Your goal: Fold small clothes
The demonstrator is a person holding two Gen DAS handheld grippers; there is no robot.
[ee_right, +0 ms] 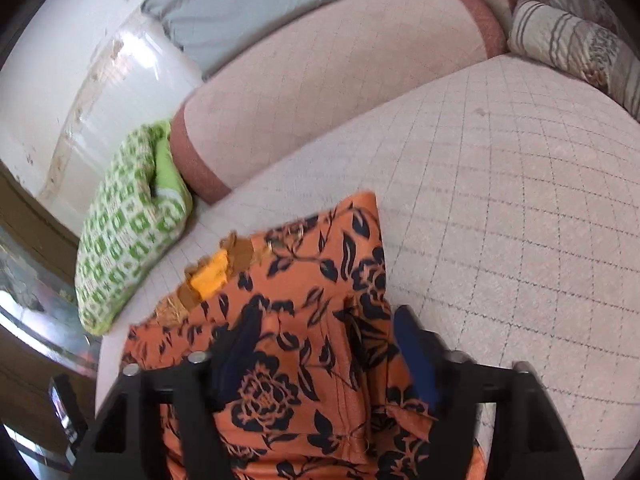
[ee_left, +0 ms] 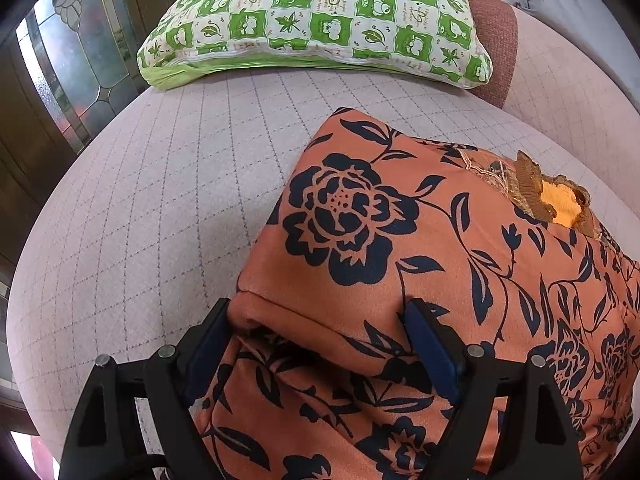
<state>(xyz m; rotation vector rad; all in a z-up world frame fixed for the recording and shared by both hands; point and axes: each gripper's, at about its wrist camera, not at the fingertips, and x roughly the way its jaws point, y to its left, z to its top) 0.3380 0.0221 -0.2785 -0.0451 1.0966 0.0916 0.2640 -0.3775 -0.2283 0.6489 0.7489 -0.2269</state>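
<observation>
Smooth printed cloth garment (ee_left: 400, 240) on matt woven sofa seat (ee_left: 180, 200).

Orange floral garment (ee_left: 400, 240) cut off by bottom edge; right view motion-blurred; striped pillow (ee_right: 580, 48) cropped.

Under my fingers is a sofa seat (ee_left: 168, 200) in pale pink cloth with a thin grey grid. On it lies the folded orange garment (ee_left: 400, 248) with dark blue flowers (a frayed brown and yellow trim shows at one edge). A green-and-white patterned pillow (ee_left: 320, 20) rests at the far end, and a striped cushion (ee_right: 576, 48) at the other.
</observation>
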